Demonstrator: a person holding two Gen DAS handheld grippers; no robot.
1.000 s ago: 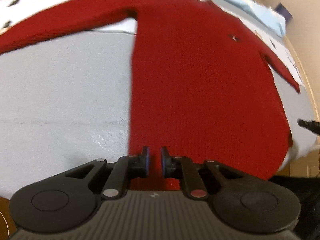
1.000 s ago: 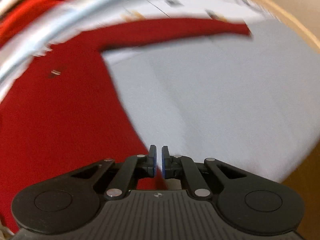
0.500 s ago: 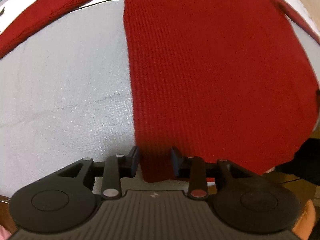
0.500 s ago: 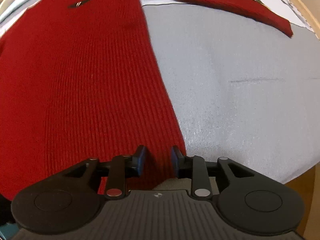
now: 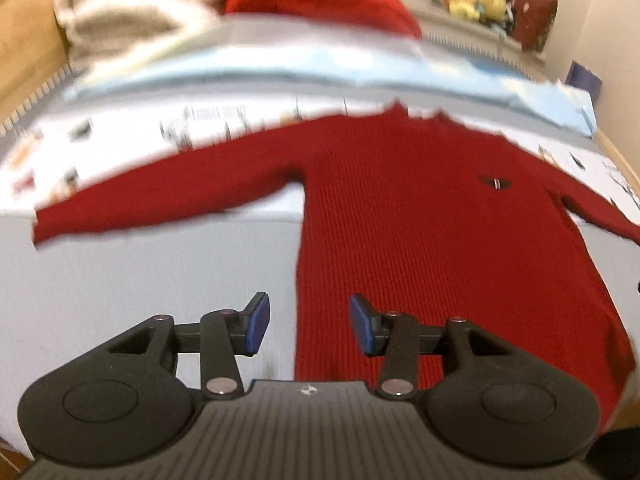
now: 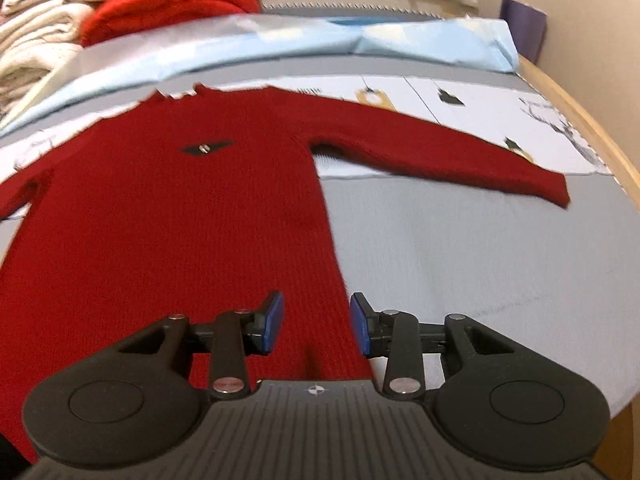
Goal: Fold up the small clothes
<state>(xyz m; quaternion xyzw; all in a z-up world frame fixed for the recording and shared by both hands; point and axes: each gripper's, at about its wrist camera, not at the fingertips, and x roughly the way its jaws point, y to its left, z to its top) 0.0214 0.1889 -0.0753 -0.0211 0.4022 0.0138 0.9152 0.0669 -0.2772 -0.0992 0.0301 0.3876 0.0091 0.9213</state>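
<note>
A small red knit sweater (image 5: 420, 224) lies flat and face up on a grey cloth, sleeves spread out to both sides, a small dark emblem on its chest. It also shows in the right wrist view (image 6: 172, 220). My left gripper (image 5: 306, 326) is open and empty, above the sweater's lower left edge. My right gripper (image 6: 316, 326) is open and empty, above the lower right edge. The hem itself is hidden under both gripper bodies.
A grey cloth (image 6: 480, 264) covers the table, with printed white sheets (image 6: 460, 100) and a light blue sheet (image 6: 420, 44) behind the sweater. Folded cream towels (image 5: 132, 8) and a red garment (image 6: 168, 0) are stacked at the back. The wooden table edge (image 6: 592, 128) runs along the right.
Both grippers opened wide and let go of the sweater's lower corners, then rose and tilted up, so the whole sweater and the back of the table now show.
</note>
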